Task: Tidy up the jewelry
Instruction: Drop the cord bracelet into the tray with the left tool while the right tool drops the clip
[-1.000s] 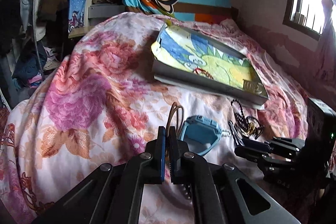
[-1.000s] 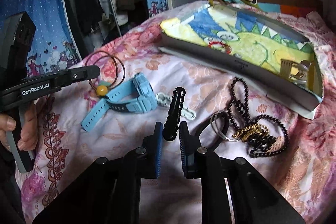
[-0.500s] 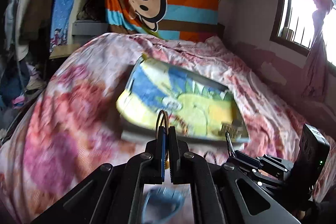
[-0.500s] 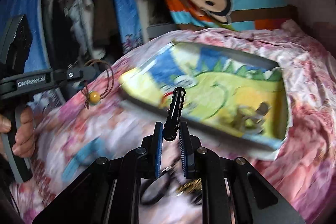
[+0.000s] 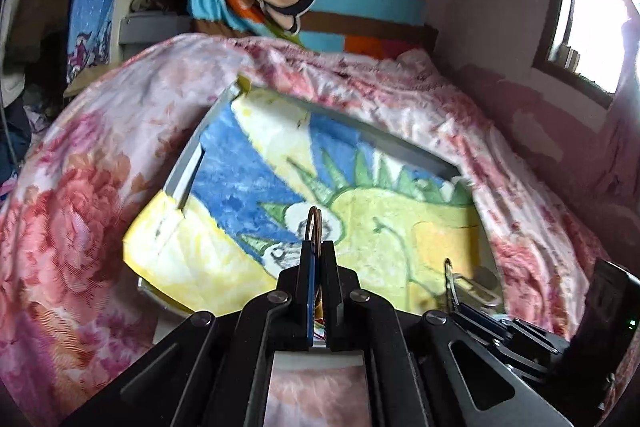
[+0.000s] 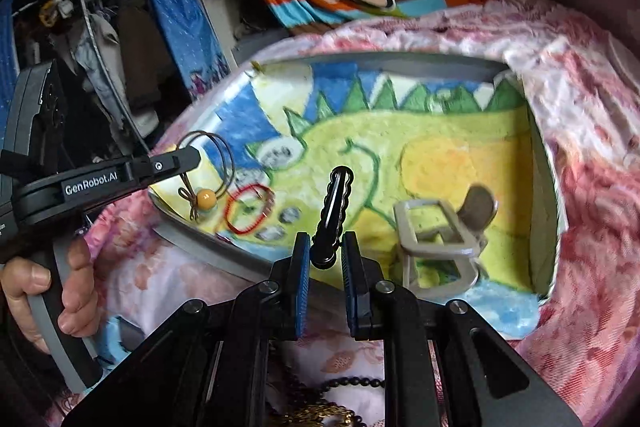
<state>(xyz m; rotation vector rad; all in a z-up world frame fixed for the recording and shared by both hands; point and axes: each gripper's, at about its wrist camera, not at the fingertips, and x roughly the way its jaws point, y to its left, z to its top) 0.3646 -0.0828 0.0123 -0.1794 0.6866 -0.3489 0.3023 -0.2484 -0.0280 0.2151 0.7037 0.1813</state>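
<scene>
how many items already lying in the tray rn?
2: a red loop at the tray's near-left part, a beige claw clip at its near-right. The tongs may hide others.

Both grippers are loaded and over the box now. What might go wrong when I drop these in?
1. The black hair clip is pinched only at its tail by the right gripper, so it may pivot or slip early.
2. The brown hair tie with its bead dangles from the left gripper near the box edge and could land outside.
3. The beige claw clip and red elastic already inside could get knocked.
</scene>
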